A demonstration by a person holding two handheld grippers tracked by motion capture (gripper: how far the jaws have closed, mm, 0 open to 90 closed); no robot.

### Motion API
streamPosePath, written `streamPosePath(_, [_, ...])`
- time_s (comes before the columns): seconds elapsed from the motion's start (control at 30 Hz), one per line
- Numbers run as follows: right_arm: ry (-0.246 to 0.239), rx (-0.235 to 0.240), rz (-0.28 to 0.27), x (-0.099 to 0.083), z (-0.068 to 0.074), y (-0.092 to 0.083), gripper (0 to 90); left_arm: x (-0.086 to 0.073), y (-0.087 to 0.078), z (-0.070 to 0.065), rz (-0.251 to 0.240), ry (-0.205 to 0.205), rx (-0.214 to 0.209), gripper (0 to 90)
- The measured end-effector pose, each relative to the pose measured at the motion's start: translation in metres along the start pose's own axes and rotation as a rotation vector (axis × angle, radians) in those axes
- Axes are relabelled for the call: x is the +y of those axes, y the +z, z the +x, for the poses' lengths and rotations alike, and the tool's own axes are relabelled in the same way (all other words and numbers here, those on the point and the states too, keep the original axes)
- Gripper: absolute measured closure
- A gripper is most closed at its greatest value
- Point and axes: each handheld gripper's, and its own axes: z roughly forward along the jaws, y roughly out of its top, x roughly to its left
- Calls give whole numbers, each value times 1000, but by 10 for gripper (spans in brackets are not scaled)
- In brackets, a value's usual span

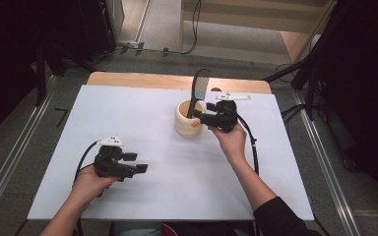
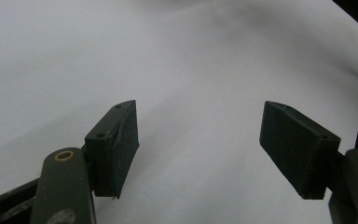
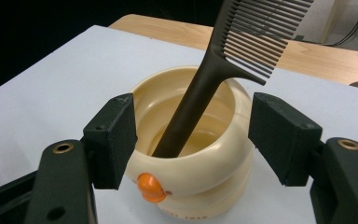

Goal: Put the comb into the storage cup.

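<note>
Two claws on show, and we start at the left: the left claw [image 1: 137, 163] sits low over the bare white tabletop [image 1: 142, 113], jaws spread wide, nothing between them. Moving right, we come to the cream cup [image 1: 188, 119] with the dark comb [image 1: 200, 92] standing in it, handle down, teeth up, long axis leaning up and away. The right claw [image 1: 202, 117] is much the nearer — right up against the cup. In the right gripper view its jaws are open and flank the cup's rim [image 3: 193, 135], the comb's handle [image 3: 191, 114] just beyond them; we can't tell whether the pads touch the cup.
</note>
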Motion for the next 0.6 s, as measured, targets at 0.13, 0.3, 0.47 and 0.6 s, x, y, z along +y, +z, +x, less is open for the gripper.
streamPosePath(0.13, [-3, 13, 1, -2, 1, -3, 305, 0, 0, 0, -1, -3, 1, 288])
streamPosePath(0.3, [-3, 23, 2, -6, 1, -8, 304, 0, -1, 1, -1, -5, 1, 287])
streamPosePath(0.47, [-3, 44, 17, -10, 1, -11, 300, 0, -1, 1, -2, -5, 1, 287])
streamPosePath(0.6, [-6, 51, 22, -12, 2, -15, 300, 0, -1, 1, 0, -5, 3, 287])
